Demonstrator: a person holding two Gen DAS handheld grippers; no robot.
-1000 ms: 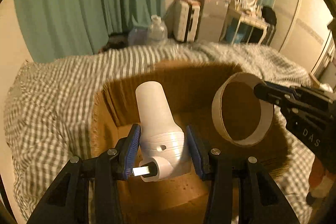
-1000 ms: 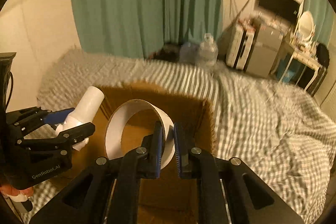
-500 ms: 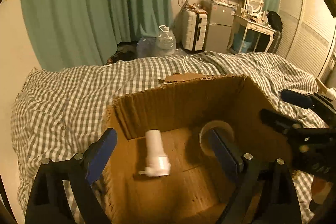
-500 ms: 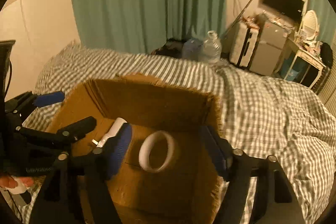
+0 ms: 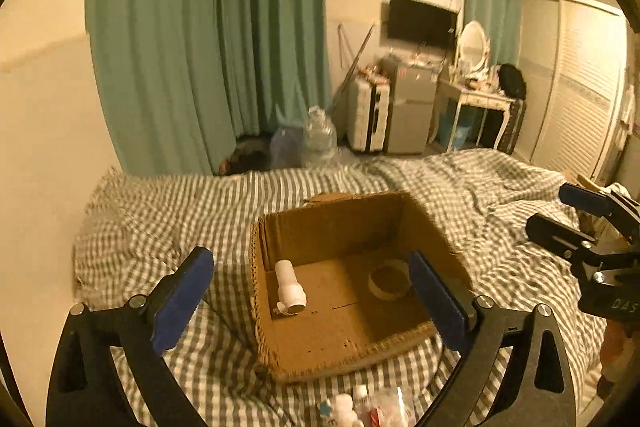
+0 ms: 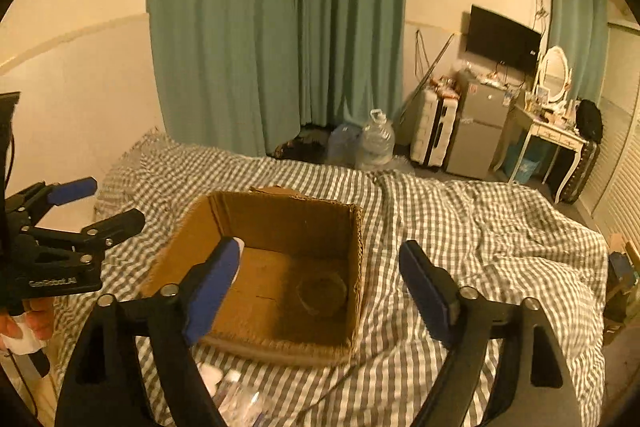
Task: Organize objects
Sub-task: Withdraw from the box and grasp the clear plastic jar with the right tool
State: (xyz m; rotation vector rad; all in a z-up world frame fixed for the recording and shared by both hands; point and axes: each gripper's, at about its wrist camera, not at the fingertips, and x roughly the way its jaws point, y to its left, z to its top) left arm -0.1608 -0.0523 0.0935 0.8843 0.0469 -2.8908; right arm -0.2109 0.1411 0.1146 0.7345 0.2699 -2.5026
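An open cardboard box (image 5: 424, 223) stands on the checked bedspread; it also shows in the right wrist view (image 6: 356, 255). Inside it lie a white plastic bottle-like piece (image 5: 290, 289) at the left and a tape ring (image 5: 389, 281) at the right; the ring shows dimly in the right wrist view (image 6: 322, 291). My left gripper (image 5: 310, 289) is open and empty, raised above and in front of the box. My right gripper (image 6: 320, 281) is open and empty, also raised in front of the box. Each gripper appears at the edge of the other's view.
Several small bottles and packets (image 5: 360, 407) lie on the bedspread in front of the box. Water jugs (image 6: 374, 143), a suitcase, a small fridge (image 6: 476, 131) and a dressing table stand beyond the bed. Green curtains hang behind.
Both grippers opened and let go: the white piece and the tape ring dropped into the box. Both grippers then pulled back and up, away from the box.
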